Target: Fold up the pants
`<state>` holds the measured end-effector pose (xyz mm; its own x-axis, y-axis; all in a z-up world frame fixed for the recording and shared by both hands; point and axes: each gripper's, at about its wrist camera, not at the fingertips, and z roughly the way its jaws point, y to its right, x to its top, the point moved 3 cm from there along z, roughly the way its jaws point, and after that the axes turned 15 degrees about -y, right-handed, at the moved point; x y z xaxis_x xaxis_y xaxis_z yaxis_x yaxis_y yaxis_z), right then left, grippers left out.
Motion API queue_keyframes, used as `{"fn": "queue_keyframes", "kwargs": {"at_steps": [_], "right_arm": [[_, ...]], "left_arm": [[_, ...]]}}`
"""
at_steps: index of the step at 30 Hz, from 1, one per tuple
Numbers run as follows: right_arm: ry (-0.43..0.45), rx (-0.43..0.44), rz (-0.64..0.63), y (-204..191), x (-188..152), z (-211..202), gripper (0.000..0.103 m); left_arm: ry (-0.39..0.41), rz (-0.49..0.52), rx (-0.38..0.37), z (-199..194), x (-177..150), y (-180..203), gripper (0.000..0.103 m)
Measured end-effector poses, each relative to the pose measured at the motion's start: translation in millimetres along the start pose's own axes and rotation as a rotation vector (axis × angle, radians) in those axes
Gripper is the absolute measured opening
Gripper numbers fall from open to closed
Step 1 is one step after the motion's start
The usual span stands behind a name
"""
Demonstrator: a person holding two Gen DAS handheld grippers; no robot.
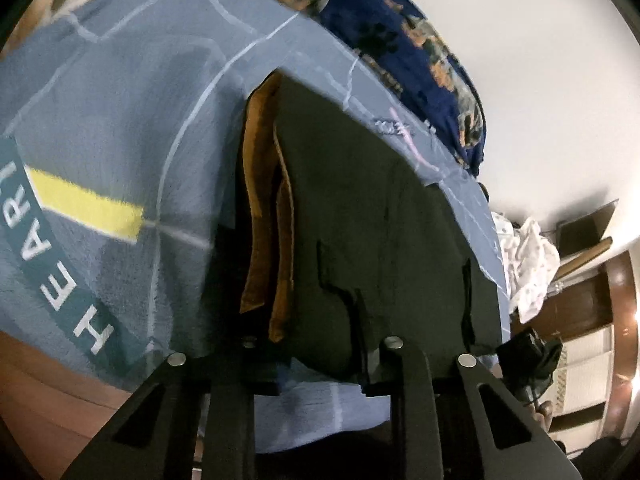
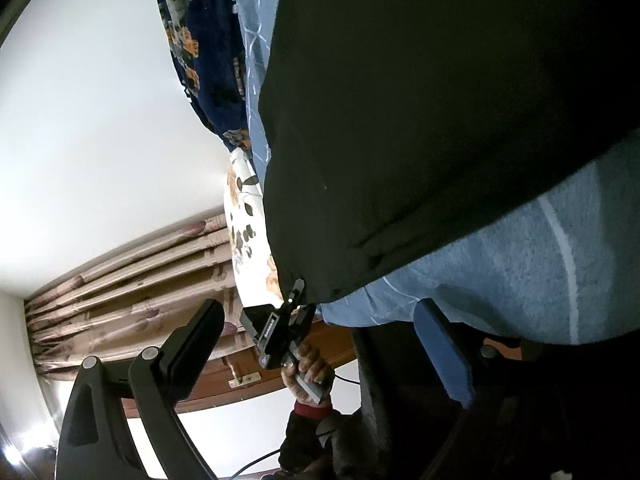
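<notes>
One pair of black pants (image 2: 420, 112) lies flat on the blue bedspread (image 1: 120, 128), orange lining (image 1: 260, 208) showing at the waist; two grippers work it; the left gripper (image 2: 294, 294) is pinched on the pants' near corner at the bed edge; the right gripper (image 2: 320, 344) gapes wide, holding nothing, one pad against the bedspread; beyond, one dark floral pillow (image 1: 400, 40).

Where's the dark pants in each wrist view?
Left wrist view: the dark pants fill the centre, running from the middle down to the left tool, with orange lining showing on their left side.
Right wrist view: the pants fill the upper right; the left tool meets their lower corner.
Shared landmark: the blue bedsheet under the pants.
</notes>
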<state>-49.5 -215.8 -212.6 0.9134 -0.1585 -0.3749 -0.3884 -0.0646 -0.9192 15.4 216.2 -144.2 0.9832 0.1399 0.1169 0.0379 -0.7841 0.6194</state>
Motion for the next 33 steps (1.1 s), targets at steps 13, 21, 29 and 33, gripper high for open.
{"fn": "queue_keyframes", "kwargs": {"at_steps": [13, 21, 29, 33], "right_arm": [[0.107, -0.119, -0.23, -49.2, 36.5, -66.9, 0.095], [0.121, 0.172, -0.165, -36.1, 52.9, -88.2, 0.1], [0.119, 0.247, -0.15, -36.8, 64.1, -90.1, 0.1], [0.107, 0.242, -0.163, -40.9, 66.1, -91.2, 0.102]], "left_arm": [[0.04, 0.472, -0.076, -3.9, 4.8, 247.1, 0.023], [-0.126, 0.688, -0.039, 109.8, -17.4, 329.4, 0.023], [-0.222, 0.843, 0.117, 193.0, -55.9, 340.7, 0.024], [-0.249, 0.897, 0.155, 206.4, -72.5, 340.5, 0.027]]}}
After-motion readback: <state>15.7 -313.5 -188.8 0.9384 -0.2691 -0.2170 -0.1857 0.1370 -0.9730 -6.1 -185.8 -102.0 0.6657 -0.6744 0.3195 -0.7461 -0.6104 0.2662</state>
